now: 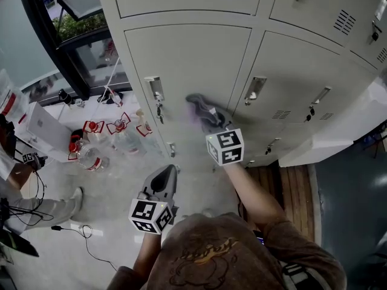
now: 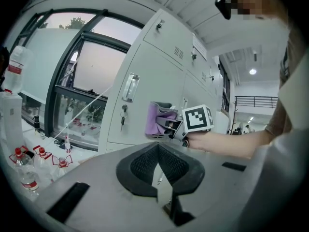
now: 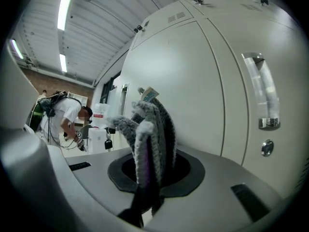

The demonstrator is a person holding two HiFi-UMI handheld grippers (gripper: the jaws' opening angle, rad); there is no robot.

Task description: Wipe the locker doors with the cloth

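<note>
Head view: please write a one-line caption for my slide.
The right tool holds a cloth at a grey locker door; the left tool hangs shut and empty.

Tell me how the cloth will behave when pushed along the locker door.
Likely floppy: the cloth bunches into loose folds above the right gripper. Probably light, its folds standing unsupported. Its fuzzy weave may drag, not slide, on the locker door.

The right arm (image 1: 257,195) stretches forward, forearm bare, and holds the right gripper (image 1: 208,118) high, its jaws clamped on the cloth (image 3: 150,129) (folds bulge out between them). The left gripper (image 2: 159,170) sits lower and nearer the body, jaws together and empty. The left forearm (image 1: 147,254) seems to angle upward, though it is mostly hidden.
</note>
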